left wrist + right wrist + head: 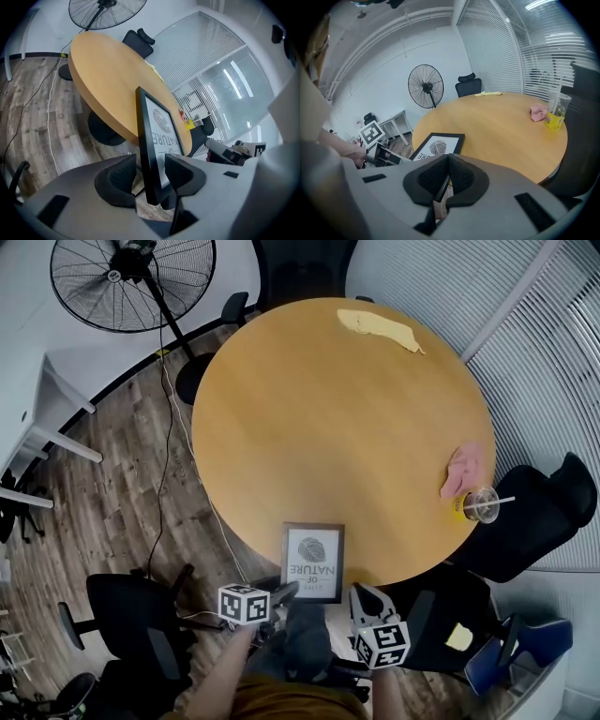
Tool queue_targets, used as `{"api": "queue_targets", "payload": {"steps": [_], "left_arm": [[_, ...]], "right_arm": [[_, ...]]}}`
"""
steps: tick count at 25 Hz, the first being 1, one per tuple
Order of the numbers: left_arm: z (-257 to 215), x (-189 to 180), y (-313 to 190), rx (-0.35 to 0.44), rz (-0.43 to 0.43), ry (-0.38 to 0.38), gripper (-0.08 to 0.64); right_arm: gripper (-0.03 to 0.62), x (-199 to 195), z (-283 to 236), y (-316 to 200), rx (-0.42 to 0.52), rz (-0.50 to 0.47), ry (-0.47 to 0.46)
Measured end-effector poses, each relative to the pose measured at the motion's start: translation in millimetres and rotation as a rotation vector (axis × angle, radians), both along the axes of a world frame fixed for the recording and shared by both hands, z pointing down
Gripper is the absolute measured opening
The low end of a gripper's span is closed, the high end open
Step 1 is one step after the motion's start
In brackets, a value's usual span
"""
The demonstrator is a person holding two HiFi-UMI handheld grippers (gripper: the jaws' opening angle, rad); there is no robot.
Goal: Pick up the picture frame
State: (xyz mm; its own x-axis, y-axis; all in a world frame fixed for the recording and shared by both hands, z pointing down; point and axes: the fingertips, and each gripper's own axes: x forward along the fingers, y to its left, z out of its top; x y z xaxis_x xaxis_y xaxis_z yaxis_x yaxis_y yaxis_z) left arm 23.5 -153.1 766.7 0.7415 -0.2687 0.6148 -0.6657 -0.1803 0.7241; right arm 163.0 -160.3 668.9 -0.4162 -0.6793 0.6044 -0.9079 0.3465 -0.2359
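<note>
My left gripper (pixel 150 172) is straddling, ribbed jaws wide apart, the flat black-rimmed rectangular picture frame (pixel 313 562) at lower centre; my right gripper (pixel 446 177) is pinching its thin edge

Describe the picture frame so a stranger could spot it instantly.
Find the round wooden table; at its near edge sits the picture frame. It is the only black-edged rectangle there, with a grey fingerprint print, unlike the pink cloth, yellow cloth and plastic cup.
</note>
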Motion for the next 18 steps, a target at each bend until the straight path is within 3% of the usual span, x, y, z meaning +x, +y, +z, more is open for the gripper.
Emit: {"api": "queue_targets", "payload": {"steps": [9,18], "left_arm": [[-1,17,5,-0.062,0.051,0.089,0.224],[-3,23,9,-0.136,0.049,0.144,0.161]], "right_arm": [[0.012,10,0,-5,-0.005,0.018,0.001],[0.012,12,-3,-5,-0.005,0.036,-0.011]]}}
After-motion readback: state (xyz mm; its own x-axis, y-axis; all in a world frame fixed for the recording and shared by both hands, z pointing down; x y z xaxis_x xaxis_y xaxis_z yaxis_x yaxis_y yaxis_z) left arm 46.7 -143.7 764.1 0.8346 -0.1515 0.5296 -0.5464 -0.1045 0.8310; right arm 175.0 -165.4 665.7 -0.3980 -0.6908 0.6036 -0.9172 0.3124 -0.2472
